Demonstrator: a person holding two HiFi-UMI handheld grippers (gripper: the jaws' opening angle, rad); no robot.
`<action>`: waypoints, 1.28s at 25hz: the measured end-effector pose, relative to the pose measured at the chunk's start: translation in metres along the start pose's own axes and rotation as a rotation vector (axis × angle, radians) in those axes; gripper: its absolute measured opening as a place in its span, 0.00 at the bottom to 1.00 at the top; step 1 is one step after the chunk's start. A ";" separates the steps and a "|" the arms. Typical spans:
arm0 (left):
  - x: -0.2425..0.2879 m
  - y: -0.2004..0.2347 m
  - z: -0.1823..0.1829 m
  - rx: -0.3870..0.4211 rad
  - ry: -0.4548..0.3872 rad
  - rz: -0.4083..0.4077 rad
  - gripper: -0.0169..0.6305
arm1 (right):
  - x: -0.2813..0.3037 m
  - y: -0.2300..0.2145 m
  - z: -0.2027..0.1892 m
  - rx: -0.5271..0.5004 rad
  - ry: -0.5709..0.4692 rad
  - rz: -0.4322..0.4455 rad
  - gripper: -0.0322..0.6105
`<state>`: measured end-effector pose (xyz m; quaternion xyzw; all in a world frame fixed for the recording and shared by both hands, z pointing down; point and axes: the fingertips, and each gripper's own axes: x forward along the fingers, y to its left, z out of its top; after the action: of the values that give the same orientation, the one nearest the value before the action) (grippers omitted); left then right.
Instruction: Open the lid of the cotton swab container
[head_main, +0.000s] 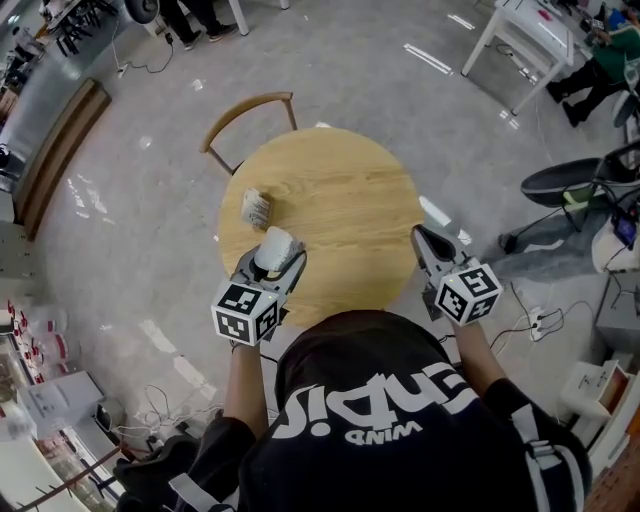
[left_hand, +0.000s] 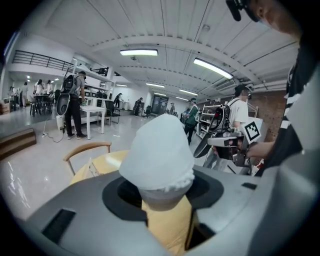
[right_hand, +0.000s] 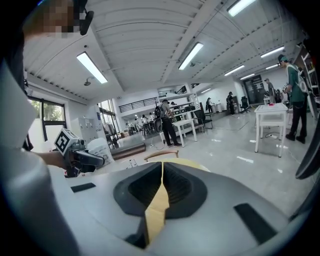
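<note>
the cotton swab container (head_main: 277, 248) is sitting between the jaws of my left gripper (head_main: 276, 256), which is pinching it from both sides with the jaws standing wide around its white body. in the left gripper view the container is tilting a little, with its wider end pointing away from me. i'm holding it over the near left part of the round wooden table (head_main: 345, 195); i cannot tell whether its base is touching the top. my left forearm is reaching forward, gripper pointing away from my body. my right gripper (head_main: 422, 236) is hanging at the table's right edge, well apart from the container, jaws pressed together on nothing. a small packet (head_main: 256, 208) is lying on the table just beyond the container.
</note>
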<state>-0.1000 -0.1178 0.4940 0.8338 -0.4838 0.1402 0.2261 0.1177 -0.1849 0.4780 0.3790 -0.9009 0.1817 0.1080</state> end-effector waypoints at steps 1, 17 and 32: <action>-0.002 0.003 0.000 -0.002 -0.003 0.012 0.35 | 0.001 0.001 -0.001 -0.001 0.000 -0.005 0.06; -0.002 0.001 0.002 -0.004 -0.021 0.056 0.35 | 0.000 -0.005 -0.002 -0.012 -0.017 -0.053 0.06; -0.002 -0.002 0.003 -0.009 -0.022 0.053 0.35 | 0.006 0.001 0.001 -0.042 -0.015 -0.056 0.05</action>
<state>-0.0994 -0.1174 0.4903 0.8212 -0.5088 0.1347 0.2206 0.1129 -0.1877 0.4790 0.4028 -0.8945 0.1569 0.1144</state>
